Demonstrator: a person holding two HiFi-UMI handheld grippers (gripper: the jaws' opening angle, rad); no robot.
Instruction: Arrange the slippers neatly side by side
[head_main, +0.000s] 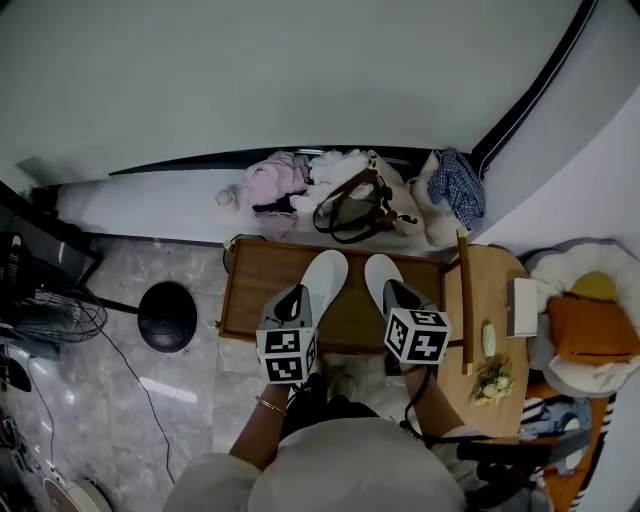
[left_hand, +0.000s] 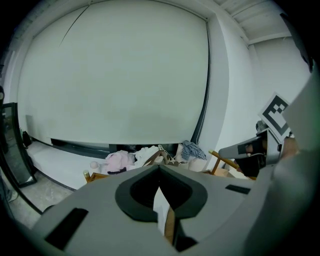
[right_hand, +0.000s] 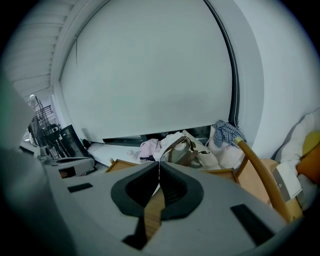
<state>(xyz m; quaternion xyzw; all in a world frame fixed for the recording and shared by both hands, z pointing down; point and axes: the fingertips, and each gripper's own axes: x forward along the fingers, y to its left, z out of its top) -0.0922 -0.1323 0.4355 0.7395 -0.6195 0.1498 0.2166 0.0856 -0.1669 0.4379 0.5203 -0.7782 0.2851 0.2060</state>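
Two white slippers lie toes-away over a low wooden table (head_main: 250, 295): the left slipper (head_main: 326, 272) and the right slipper (head_main: 379, 274), a small gap apart. My left gripper (head_main: 300, 294) is at the left slipper's near end, and my right gripper (head_main: 397, 291) at the right slipper's near end. In the left gripper view the left gripper (left_hand: 159, 166) has its jaws closed, with a white strip of slipper (left_hand: 160, 202) in the gap behind the tips. In the right gripper view the right gripper (right_hand: 159, 164) is also closed, a thin white line in its seam.
Behind the table, against the wall, lie pink clothes (head_main: 272, 180), a bag with brown handles (head_main: 352, 205) and a checked cloth (head_main: 460, 186). A round wooden table (head_main: 500, 330) and a cushioned seat (head_main: 590, 325) stand right. A black round base (head_main: 167, 315) sits on the floor left.
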